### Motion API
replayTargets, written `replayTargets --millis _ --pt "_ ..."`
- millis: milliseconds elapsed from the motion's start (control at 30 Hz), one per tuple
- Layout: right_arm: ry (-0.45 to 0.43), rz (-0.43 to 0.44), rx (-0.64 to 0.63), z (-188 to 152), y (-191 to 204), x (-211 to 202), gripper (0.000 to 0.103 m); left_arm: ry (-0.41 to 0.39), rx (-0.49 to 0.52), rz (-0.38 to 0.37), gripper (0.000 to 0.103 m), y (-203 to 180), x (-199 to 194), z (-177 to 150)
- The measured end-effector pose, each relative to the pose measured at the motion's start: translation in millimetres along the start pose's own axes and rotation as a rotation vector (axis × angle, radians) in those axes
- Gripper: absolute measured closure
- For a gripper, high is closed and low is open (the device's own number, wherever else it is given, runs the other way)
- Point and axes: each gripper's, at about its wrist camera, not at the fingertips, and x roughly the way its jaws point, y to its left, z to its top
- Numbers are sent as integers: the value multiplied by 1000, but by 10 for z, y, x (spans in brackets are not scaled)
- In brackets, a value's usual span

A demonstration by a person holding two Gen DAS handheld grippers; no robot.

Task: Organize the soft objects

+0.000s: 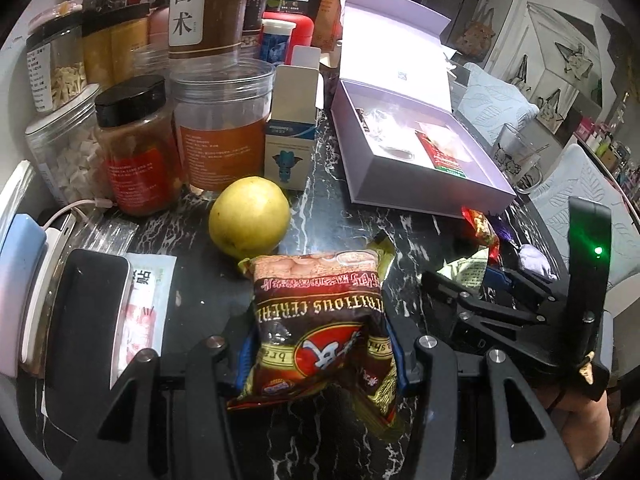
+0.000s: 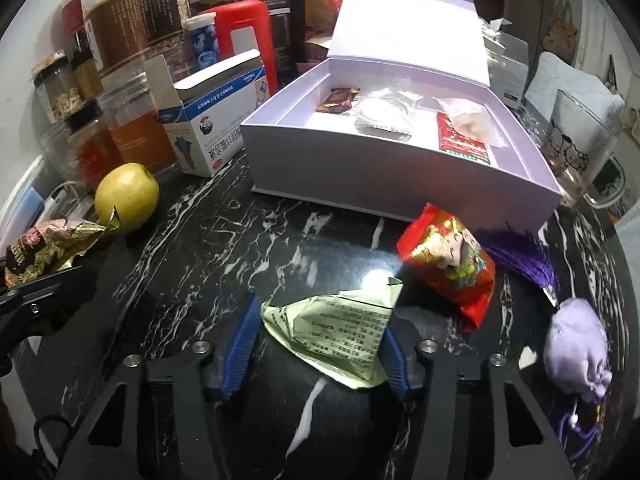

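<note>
My left gripper (image 1: 320,348) is shut on a brown and red snack packet (image 1: 316,304), held just above the black marble table (image 1: 328,200). My right gripper (image 2: 318,348) is shut on a pale green printed packet (image 2: 340,328), with a blue pad against each side of it. An open lilac box (image 2: 380,176) stands behind with several small packets inside. A red and gold snack packet (image 2: 452,264) lies in front of the box. A lilac drawstring pouch (image 2: 576,344) and a purple tassel (image 2: 520,256) lie to the right.
A yellow fruit (image 1: 250,216) sits just beyond the held snack packet. Jars and bottles (image 1: 148,152) crowd the back left, beside a white and blue carton (image 2: 216,128). A phone (image 1: 88,312) and a sachet (image 1: 144,312) lie at the left. A glass mug (image 2: 576,152) stands right of the box.
</note>
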Motion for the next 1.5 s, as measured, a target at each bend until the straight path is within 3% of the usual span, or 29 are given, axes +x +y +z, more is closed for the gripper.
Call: replayTargets --millis 100,200,567,1000,1500 --pt "-3 51 50 -47 -78 -52 66 3 6 0 53 -61 -7 -31" --pt "-4 69 64 -113 -111 -105 69 7 9 -17 53 -133 -12 -56" --pt "-13 69 178 -533 -441 -483 70 28 90 -66 53 -546 -31 -200" --pt "-107 22 297 -914 -779 -1073 70 45 199 -153 53 -1014 -125 -326" --pt "-230 10 284 -920 -815 -1674 70 -41 268 -185 53 -1286 -418 -190"
